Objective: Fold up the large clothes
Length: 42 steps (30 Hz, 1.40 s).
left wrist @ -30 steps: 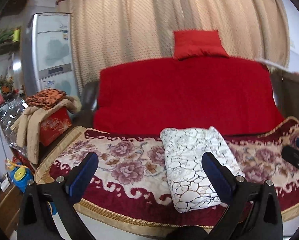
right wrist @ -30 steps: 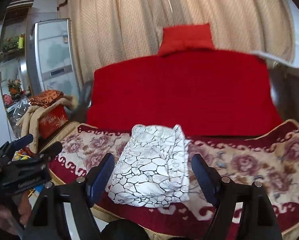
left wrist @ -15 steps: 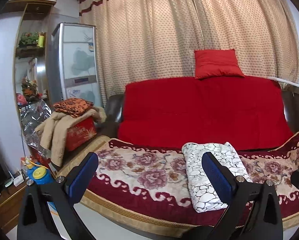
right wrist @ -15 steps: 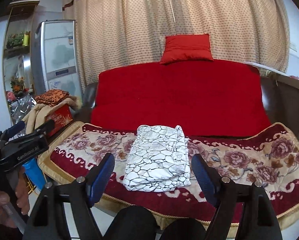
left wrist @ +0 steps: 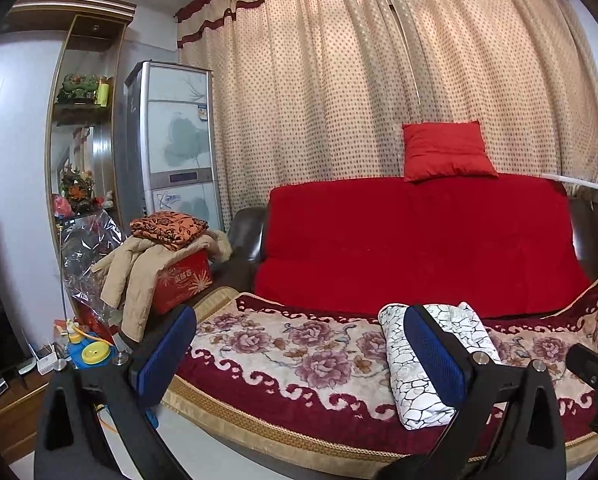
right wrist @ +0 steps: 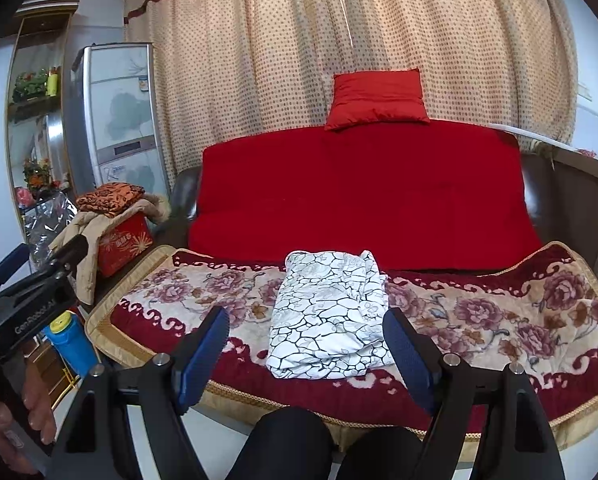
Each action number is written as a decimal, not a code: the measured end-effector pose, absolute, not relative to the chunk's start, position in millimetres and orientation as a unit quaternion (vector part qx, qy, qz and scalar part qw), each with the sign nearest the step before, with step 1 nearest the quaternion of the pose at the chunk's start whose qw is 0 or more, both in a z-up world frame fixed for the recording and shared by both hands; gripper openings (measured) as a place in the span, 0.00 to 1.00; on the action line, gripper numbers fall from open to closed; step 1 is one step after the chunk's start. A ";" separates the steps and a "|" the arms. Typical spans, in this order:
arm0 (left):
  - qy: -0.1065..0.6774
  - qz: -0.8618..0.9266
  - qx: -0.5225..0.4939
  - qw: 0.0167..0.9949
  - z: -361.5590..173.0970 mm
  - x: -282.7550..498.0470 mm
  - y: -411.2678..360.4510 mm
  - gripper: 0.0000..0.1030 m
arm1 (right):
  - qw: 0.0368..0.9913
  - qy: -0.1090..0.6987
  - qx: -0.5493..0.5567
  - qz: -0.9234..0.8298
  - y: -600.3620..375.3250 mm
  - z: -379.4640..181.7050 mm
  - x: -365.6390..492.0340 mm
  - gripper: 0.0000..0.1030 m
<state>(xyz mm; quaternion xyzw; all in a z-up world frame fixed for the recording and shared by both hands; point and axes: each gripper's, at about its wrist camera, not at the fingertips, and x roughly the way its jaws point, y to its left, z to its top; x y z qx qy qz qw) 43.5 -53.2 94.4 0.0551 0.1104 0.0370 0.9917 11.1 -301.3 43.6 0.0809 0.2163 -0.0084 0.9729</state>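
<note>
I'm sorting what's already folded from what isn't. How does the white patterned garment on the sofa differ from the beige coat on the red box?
The white patterned garment is folded into a compact rectangle; the beige coat hangs loose and unfolded. The garment lies flat on the floral sofa cover; the coat is draped over the red box, with a folded orange cloth on top. Neither is held by a gripper.

Home living room, red-covered sofa (right wrist: pixel 363 188) with floral throw (right wrist: pixel 499 312), dotted curtains (right wrist: pixel 379 40), fridge (left wrist: pixel 175 144), cluttered shelves (left wrist: pixel 79 120)
</note>
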 end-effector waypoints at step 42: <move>0.103 0.030 0.067 0.992 101.4 21.7 -55.5 1.00 | 0.978 0.197 0.075 -0.016 -300.6 60.9 -6.2 0.80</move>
